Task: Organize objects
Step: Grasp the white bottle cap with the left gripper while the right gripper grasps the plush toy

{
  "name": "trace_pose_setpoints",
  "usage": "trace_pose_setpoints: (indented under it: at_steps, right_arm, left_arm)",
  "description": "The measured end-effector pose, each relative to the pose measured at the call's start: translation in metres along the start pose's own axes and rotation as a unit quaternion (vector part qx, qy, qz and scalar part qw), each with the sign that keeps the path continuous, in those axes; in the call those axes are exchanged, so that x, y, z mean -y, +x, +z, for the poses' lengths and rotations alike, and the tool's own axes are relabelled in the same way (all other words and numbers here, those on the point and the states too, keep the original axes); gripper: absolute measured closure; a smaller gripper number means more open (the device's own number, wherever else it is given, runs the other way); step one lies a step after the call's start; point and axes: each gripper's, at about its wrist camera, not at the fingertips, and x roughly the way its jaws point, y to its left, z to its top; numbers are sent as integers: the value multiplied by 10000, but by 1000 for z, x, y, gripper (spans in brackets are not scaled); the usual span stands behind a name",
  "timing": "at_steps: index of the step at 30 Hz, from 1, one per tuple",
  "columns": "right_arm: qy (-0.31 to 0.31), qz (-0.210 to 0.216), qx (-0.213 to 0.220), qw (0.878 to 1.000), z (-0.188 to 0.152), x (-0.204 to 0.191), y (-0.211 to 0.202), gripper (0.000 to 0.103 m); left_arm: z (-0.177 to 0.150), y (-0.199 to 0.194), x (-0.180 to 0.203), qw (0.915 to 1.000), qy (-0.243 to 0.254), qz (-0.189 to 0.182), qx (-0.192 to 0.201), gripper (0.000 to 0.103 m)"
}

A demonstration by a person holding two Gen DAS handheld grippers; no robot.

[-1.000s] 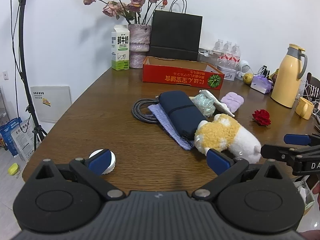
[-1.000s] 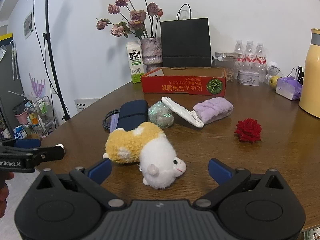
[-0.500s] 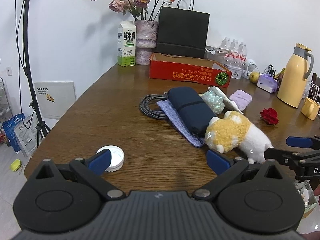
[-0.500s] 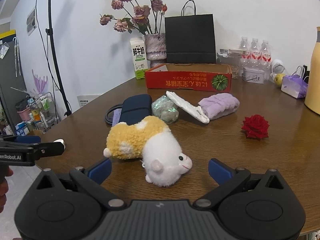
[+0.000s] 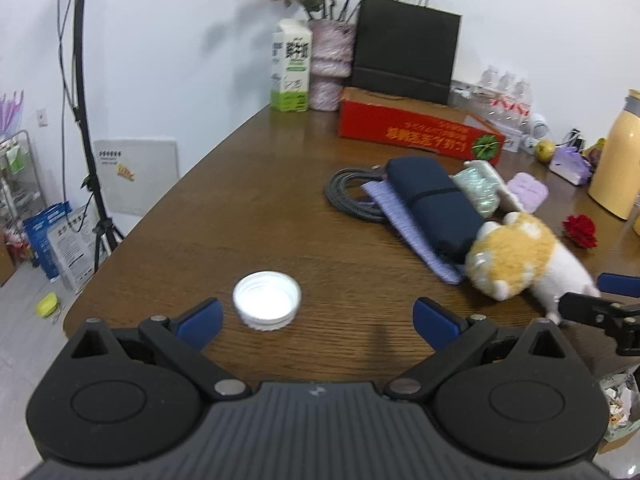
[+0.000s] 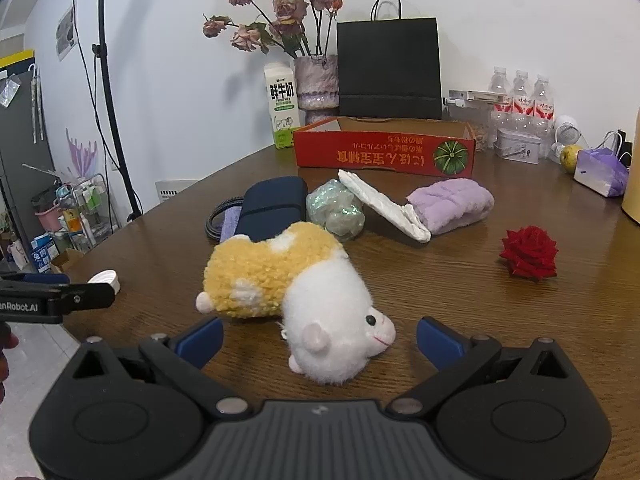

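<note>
A yellow and white plush hamster (image 6: 296,284) lies on the brown table (image 6: 460,320), also in the left wrist view (image 5: 516,260). My right gripper (image 6: 319,340) is open, its jaws either side of the plush's white head. A white bottle cap (image 5: 267,299) lies near the table's front left edge. My left gripper (image 5: 318,320) is open and empty, with the cap just ahead of its left finger. Behind the plush lie a navy pouch (image 6: 272,206), a shiny green bundle (image 6: 336,208), a white folded cloth (image 6: 384,206), a purple towel (image 6: 450,204) and a red rose (image 6: 530,252).
A red cardboard box (image 6: 384,152) stands at the back, with a milk carton (image 6: 282,110), flower vase (image 6: 316,84) and black paper bag (image 6: 390,68) behind it. A coiled cable (image 5: 348,196) lies beside the pouch. A yellow thermos (image 5: 616,160) stands far right.
My left gripper has pulled back and swung left, so the white cap now sits clear ahead of it. My right gripper has moved closer to the plush's head.
</note>
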Motion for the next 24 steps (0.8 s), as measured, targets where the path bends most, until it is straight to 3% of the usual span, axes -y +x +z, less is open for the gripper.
trace_pose_setpoints:
  at_steps: [18, 21, 22, 24]
  right_arm:
    - [-266, 111, -32, 9996, -1, 1, 34, 0]
    - [-318, 116, -44, 9994, -1, 1, 37, 0]
    - [-317, 125, -40, 9994, -1, 2, 38, 1]
    - [-344, 194, -42, 9992, 0, 2, 40, 13]
  left_arm:
    - [-3, 26, -14, 9995, 19, 305, -74, 11]
    - [-3, 27, -13, 9993, 46, 362, -37, 18]
    - [-3, 28, -12, 9993, 50, 373, -21, 22]
    - [-3, 28, -12, 9993, 62, 372, 2, 26]
